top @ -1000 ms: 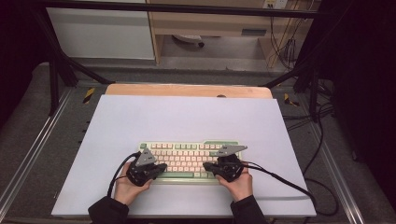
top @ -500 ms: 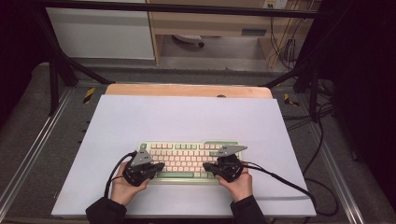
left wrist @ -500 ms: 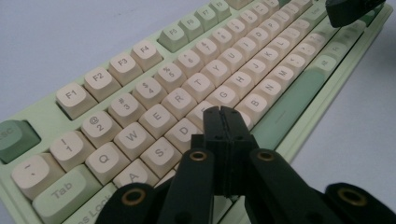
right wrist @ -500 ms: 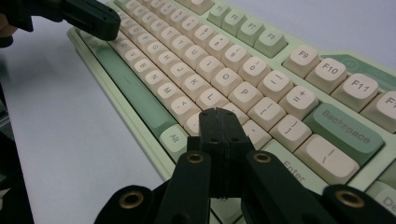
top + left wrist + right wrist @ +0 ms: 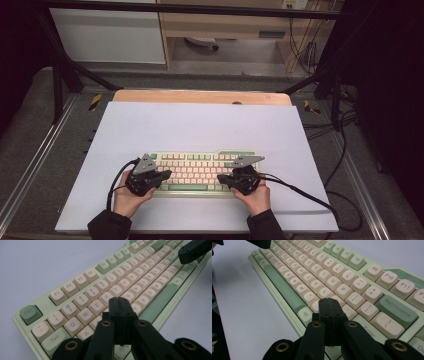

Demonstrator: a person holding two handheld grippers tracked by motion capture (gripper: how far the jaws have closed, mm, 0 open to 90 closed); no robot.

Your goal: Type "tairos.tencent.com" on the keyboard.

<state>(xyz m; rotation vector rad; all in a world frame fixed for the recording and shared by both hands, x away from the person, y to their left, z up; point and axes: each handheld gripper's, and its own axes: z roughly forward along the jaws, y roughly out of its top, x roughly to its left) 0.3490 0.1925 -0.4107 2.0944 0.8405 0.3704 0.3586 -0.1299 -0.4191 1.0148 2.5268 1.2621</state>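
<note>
- Moved since the earlier frames: the left gripper (image 5: pixel 165 174) has shifted slightly over the left end of the keyboard (image 5: pixel 200 170); the right gripper (image 5: pixel 223 179) and the keyboard itself lie as before.
- Keyboard: pale green case, cream keys, darker green Esc, Tab, Backspace and space bar; lies flat on the near half of the tabletop (image 5: pixel 200 125), long side facing the person, roughly centred left to right.
- Left gripper, high view: held in the person's left hand (image 5: pixel 127 197) at the keyboard's left end, pointing inward over the keys; grey three-cornered plate on top, black cable looping off to the left.
- Left gripper (image 5: pixel 119 300), own view: fingers closed flat against each other, nothing between them; tips sit over the letter keys just below R and T, near the F and G area. Whether the tips touch a key cannot be told.
- Right gripper, high view: held in the person's right hand (image 5: pixel 255 195) at the keyboard's right end, pointing inward; cable trailing right across the tabletop and off its edge.
- Right gripper (image 5: pixel 329 301), own view: fingers closed together, empty; tips over the keys just right of L, above the Alt key and left of Enter. Contact with a key cannot be told.
- Tabletop: light, plain sheet over a wooden board whose far edge shows beyond it.
- Surround: black frame posts, grey floor, loose cables at right.
</note>
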